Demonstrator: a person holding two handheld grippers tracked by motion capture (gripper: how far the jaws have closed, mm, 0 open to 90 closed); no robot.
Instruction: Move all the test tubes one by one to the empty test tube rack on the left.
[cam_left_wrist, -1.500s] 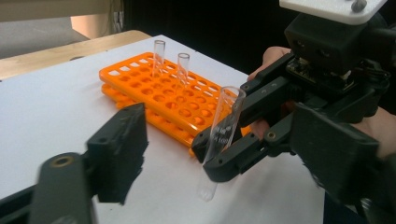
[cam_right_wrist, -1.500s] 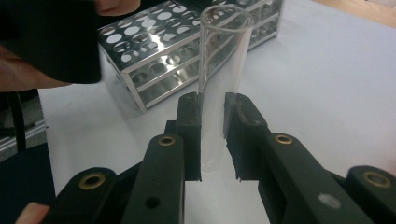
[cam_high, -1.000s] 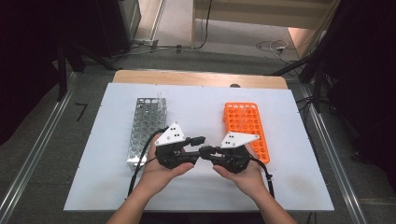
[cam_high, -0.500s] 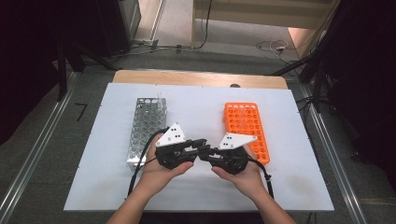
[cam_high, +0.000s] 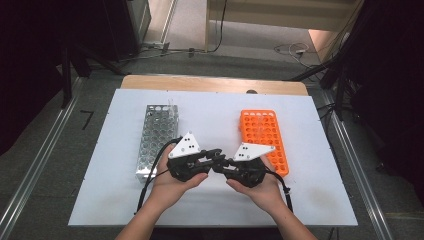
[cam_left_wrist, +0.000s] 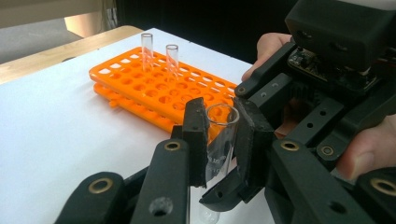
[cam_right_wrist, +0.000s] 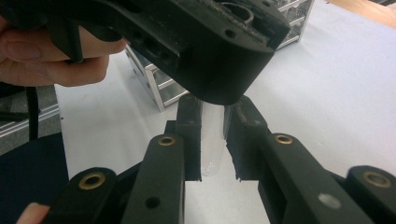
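Left gripper view: the left gripper (cam_left_wrist: 219, 140) has just been closing on the upright test tube (cam_left_wrist: 218, 140) — right gripper (cam_right_wrist: 212, 140) grips its lower end, orange rack (cam_left_wrist: 159, 88) beyond.

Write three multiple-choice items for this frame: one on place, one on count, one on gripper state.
1. Where does the orange rack lie relative to the metal rack?
A. To its right
B. To its left
C. Stacked on it

2. How many tubes stand in the orange rack in the left gripper view?
A. None
B. Two
C. Five

3. How is the clear test tube held?
A. It lies loose on the table
B. One gripper alone holds it
C. Both grippers are shut on it

Answers:
1. A, the high view shows orange at right, metal at left.
2. B, two upright tubes rise from its far end.
3. C, the left gripper clamps the tube near its mouth, and the right gripper clamps it near its rounded bottom.
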